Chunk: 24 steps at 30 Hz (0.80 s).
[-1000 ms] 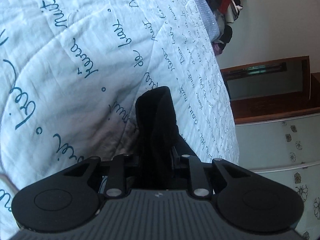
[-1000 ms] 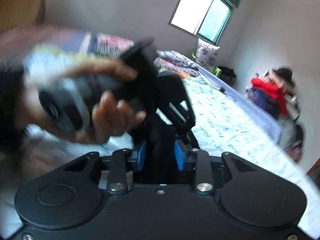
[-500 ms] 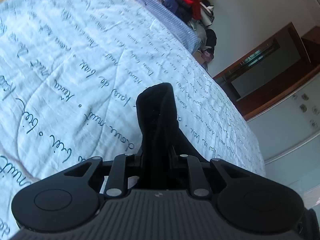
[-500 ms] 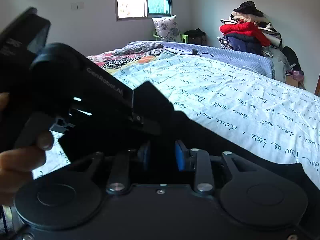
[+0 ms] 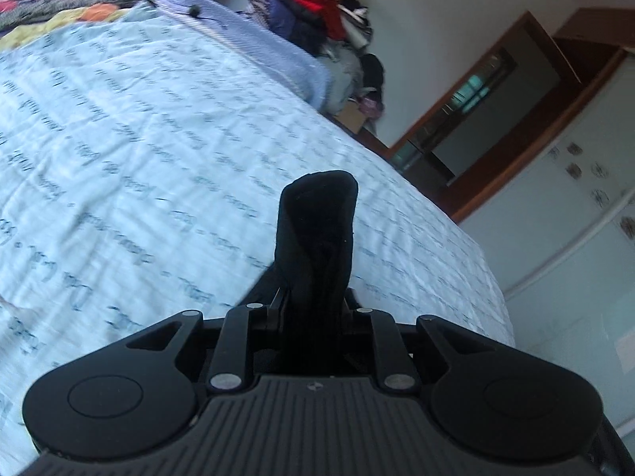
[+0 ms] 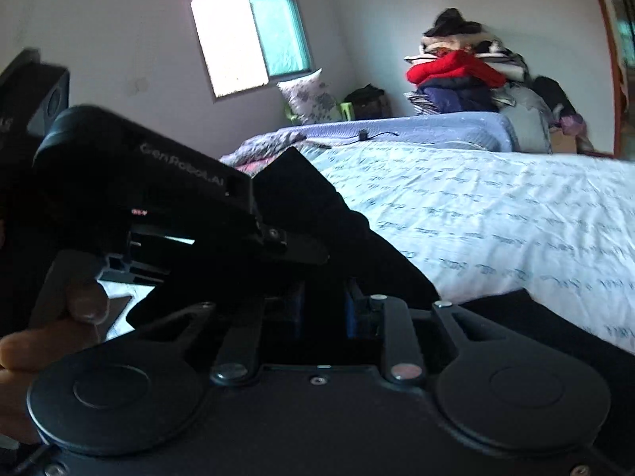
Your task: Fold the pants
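My left gripper (image 5: 313, 297) is shut on a bunched fold of the black pants (image 5: 317, 230), which sticks up between its fingers above the bed. My right gripper (image 6: 323, 305) is shut on another part of the black pants (image 6: 357, 238); the cloth drapes away to the right (image 6: 535, 317) over the bed. The left gripper's body (image 6: 139, 182) and the hand holding it fill the left of the right wrist view, close to my right gripper. Both grippers are held above the bed.
The bed is covered by a pale blue quilt with dark script (image 5: 139, 139). A pile of clothes with a red garment (image 6: 456, 67) stands by the far wall. A wooden door frame (image 5: 496, 111) and a white wardrobe (image 5: 587, 238) lie beyond the bed. A window (image 6: 250, 43) is in the far wall.
Both grippers have swung and tilted upward with the pants still held; more of the room and far bed edge now shows. The left gripper stays close at the right gripper's left.
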{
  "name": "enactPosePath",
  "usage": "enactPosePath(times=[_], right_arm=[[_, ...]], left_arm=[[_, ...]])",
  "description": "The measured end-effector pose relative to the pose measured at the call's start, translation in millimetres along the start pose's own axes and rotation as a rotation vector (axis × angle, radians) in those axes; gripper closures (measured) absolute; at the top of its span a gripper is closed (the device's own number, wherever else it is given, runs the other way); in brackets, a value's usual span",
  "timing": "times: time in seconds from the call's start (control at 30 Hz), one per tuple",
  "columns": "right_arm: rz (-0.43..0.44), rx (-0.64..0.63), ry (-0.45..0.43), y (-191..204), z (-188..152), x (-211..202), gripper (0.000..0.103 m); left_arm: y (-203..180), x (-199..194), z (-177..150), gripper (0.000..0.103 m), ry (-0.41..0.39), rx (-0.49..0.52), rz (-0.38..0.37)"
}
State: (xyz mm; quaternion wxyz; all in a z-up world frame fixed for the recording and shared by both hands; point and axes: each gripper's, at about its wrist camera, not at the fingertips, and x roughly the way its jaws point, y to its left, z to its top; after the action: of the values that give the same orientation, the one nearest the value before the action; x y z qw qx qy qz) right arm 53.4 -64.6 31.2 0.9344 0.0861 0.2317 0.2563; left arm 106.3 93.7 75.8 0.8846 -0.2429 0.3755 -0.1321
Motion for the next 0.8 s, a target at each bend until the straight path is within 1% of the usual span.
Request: enactPosePath(times=[0.17,0.37,0.43,0.5,0.67,0.8], right_arm=[[0.000,0.121,-0.048,-31.5,-1.3,-33.6,0.081],[-0.043,0.199,-0.100,-64.9,-7.9,-67.5,0.081],[-0.070,0.215,-0.112,-75.1,-10.2,-75.5,0.081],[-0.093,0.231,-0.117,-85.8,-14.0,-81.4,0.081],[-0.136,0.288,-0.119,-116.2,-28.2,-99.8,0.081],[-0.185,0.300,-0.120,-135.8,-40.9,-116.8,0.081]], left_arm=[[-45.8,6.5,-15.5,0.081,0.019,0.059,-0.033],[-93.4,25.7,-38.4,0.076,0.068,0.125,-0.059],[-106.9,34.2,-47.7,0.076,0.079,0.140,-0.060],[-121.3,42.1,-58.7,0.073,0.086,0.163,-0.052],[-150.6,65.9,-83.7,0.073,0.123,0.203,-0.049],[-173.4,83.7,-103.7,0.073,0.159,0.236,-0.051]])
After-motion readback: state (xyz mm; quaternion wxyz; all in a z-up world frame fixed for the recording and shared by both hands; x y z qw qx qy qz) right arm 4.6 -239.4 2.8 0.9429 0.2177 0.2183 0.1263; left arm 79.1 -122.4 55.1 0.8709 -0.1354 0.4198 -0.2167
